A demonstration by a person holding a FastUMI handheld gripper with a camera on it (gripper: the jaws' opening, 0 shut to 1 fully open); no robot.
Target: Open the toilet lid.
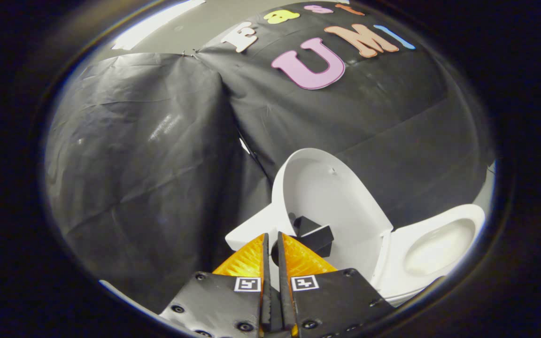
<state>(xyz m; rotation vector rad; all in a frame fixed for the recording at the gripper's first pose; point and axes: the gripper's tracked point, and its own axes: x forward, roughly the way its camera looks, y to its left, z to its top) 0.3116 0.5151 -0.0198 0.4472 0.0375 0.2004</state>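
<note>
While the toilet (pixel 439 244) shows its open bowl off to the right, your lid (pixel 331 197) stands raised just ahead of the fingers, with a black handle (pixel 315 234) on its face. Your gripper (pixel 271 241) is nearly closed, a thin gap left, holding nothing I can see; the handle sits just ahead and right of the tips.

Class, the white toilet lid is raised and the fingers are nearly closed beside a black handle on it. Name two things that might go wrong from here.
1. The white plastic toilet lid stands raised but tilted. If the gripper lets go early, it might fall back onto the white toilet seat.
2. The fingers are almost shut around a thin edge near the black block-shaped handle. The grip looks slight and could slip.
</note>
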